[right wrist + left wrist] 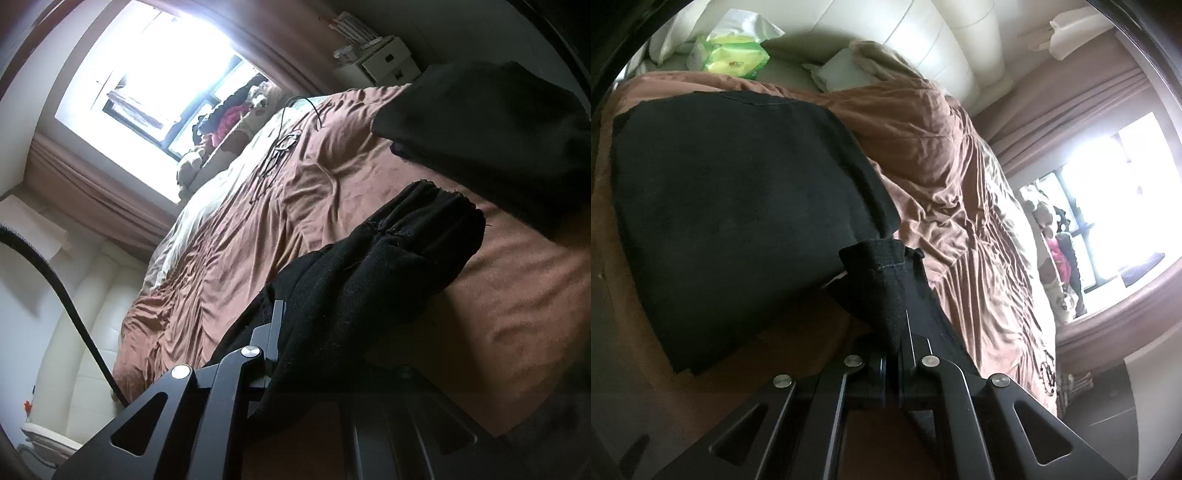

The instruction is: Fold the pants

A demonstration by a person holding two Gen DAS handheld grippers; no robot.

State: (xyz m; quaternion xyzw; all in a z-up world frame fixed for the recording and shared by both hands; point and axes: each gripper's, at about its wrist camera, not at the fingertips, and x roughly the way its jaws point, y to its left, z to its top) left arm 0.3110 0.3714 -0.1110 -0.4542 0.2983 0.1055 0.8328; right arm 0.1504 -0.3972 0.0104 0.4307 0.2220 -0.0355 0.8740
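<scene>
Currently: black knit pants (731, 206) are lying on the brown wrinkled bedspread (953, 177). Left gripper (895, 339) and right gripper (295, 332) are each pinching a bunched edge. Advice: keep both edges level and taut while carrying the fold over.

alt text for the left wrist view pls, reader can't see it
The left gripper, jaws closed, pinches a hemmed edge of the black fabric pants, which otherwise lie spread on a rumpled brown bed cover. Behind are a cream padded headboard, a green-and-yellow tissue pack and a bright window at right.
</scene>
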